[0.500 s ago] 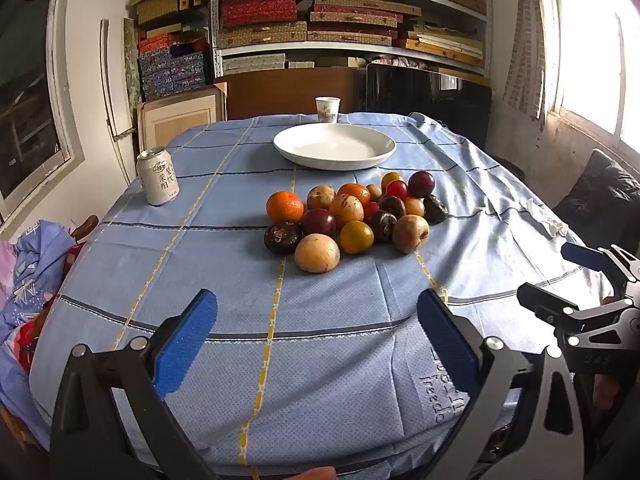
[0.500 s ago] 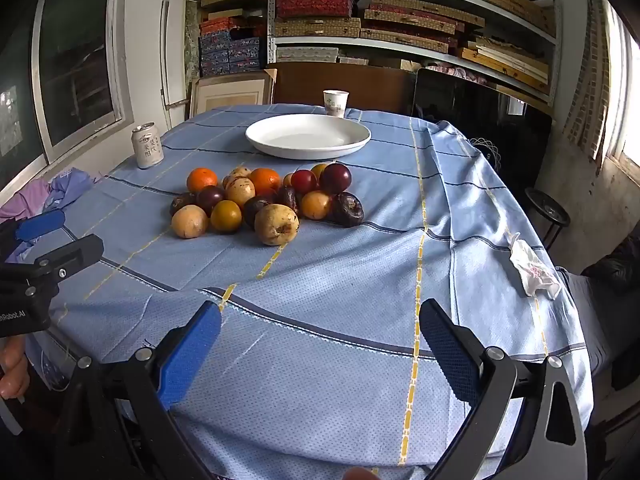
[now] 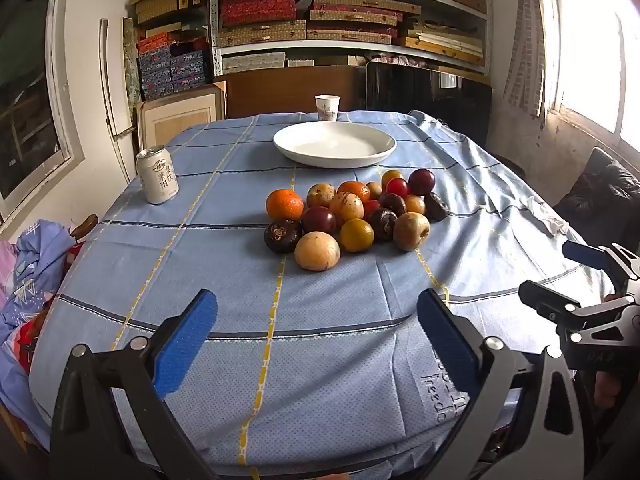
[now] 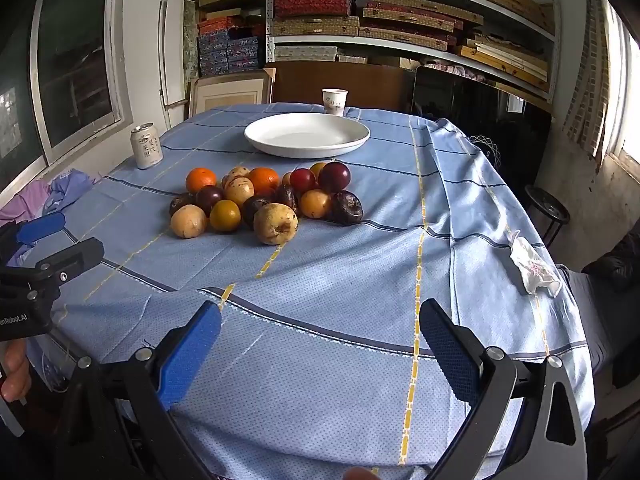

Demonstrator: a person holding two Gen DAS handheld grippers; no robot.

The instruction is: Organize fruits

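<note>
Several fruits lie in a heap in the middle of the blue checked tablecloth: oranges, dark plums, tan pears, a yellow one. A wide white plate stands bare just beyond the heap. My left gripper is open over the table's near edge, well short of the fruit, nothing between its blue pads. My right gripper is open too, at the near edge, right of the heap, holding nothing. Each gripper shows at the edge of the other's view.
A drink can stands at the left side of the table. A paper cup sits behind the plate. A crumpled tissue lies at the right edge. Shelves of boxes fill the back wall.
</note>
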